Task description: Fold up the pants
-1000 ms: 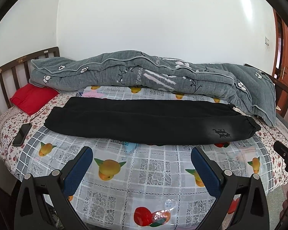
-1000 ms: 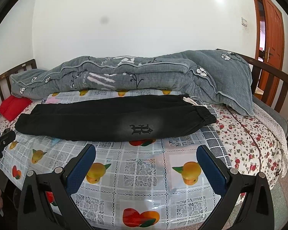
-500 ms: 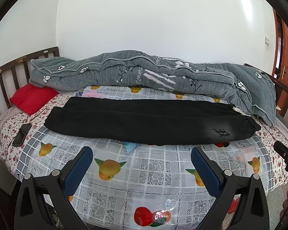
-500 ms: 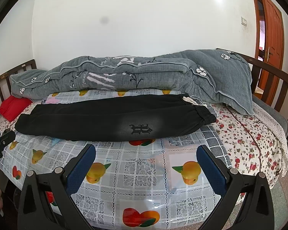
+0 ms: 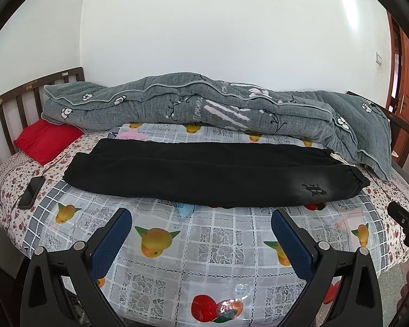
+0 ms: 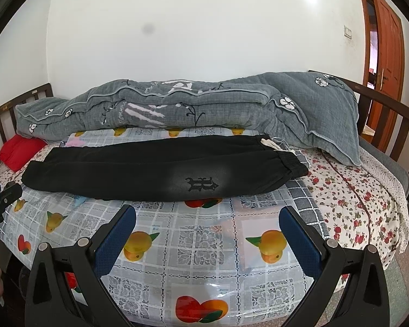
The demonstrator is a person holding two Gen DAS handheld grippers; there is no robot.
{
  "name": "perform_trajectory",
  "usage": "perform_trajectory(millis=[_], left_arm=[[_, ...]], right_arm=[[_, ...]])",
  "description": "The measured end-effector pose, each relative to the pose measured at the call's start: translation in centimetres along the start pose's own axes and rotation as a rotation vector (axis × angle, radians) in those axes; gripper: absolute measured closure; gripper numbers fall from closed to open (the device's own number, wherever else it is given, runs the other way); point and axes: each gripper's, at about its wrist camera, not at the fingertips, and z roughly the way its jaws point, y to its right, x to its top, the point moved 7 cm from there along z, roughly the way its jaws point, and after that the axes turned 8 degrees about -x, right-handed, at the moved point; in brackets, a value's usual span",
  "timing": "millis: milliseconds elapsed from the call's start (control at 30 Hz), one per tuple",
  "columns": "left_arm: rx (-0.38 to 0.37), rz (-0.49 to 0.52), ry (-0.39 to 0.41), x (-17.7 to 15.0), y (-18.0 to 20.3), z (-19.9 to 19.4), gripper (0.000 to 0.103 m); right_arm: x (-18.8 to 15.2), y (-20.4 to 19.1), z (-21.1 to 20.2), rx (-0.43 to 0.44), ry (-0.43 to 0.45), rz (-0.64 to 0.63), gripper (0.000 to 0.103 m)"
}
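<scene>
Nothing has changed over the last second: both views match the earlier ones, pants and tongs in the same spots. Black pants (image 5: 212,175) lie flat across the bed, already doubled leg over leg lengthwise, waistband (image 6: 294,163) toward the right end, cuffs (image 5: 79,169) toward the left end near the red pillow (image 5: 46,140). The embroidered logo (image 6: 201,184) faces up on the near leg. Left gripper (image 5: 201,235) hangs above the fruit-print plastic sheet (image 5: 218,245), jaws spread wide, holding nothing, well short of the pants. Right gripper (image 6: 208,230) is likewise wide apart and empty, short of the pants' near edge. A grey quilt (image 5: 204,109) is bunched along the wall behind the pants, not touching the tongs. A phone (image 5: 31,192) sits at the left edge of the bed, clear of the fabric. Judgement: no motion means the crosswise fold has not begun; this looks like a pause before reaching in. Likely next step is one gripper to the cuffs, the other to steady the waistband, then bringing the ends together.
</scene>
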Motion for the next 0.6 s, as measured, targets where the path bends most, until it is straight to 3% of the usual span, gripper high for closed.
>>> perform_trajectory(millis=[600], left_arm=[[-0.005,-0.002,0.003,0.28,0.1,-0.06,0.0]], right_arm=[[0.01,-0.28,-0.06,0.001,0.002,-0.003,0.0]])
